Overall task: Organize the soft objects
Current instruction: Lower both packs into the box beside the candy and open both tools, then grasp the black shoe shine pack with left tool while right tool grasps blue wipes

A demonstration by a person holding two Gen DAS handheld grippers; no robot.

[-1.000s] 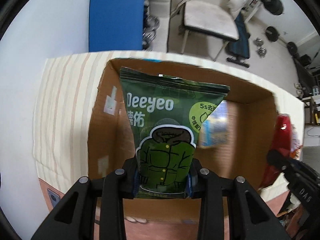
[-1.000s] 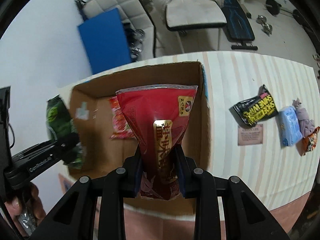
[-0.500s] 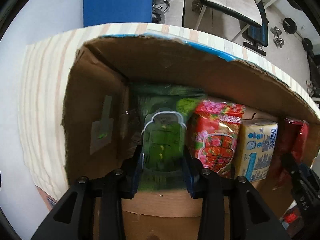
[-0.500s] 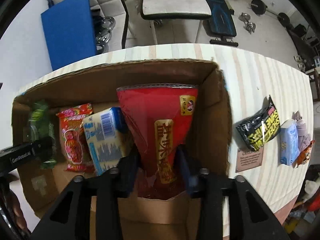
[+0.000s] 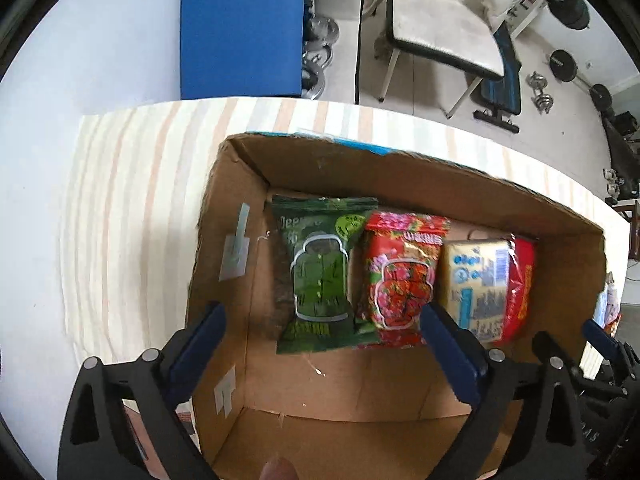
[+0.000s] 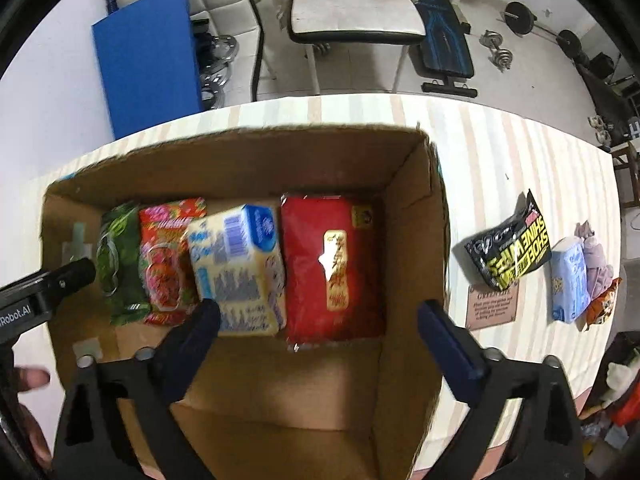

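Note:
A cardboard box holds four packs in a row: a green pack, a red flowered pack, a yellow-blue tissue pack and a red pack. My left gripper is open and empty above the green pack. My right gripper is open and empty above the red pack.
On the striped table to the right of the box lie a black-yellow wipes pack, a blue pack, a purple cloth, an orange pack and a small card. A chair and gym gear stand beyond the table.
Both grippers lowered their packs into the box, opened and let go. The green pack now lies at the left end, the red pack at the right. Both grippers have pulled back upward.

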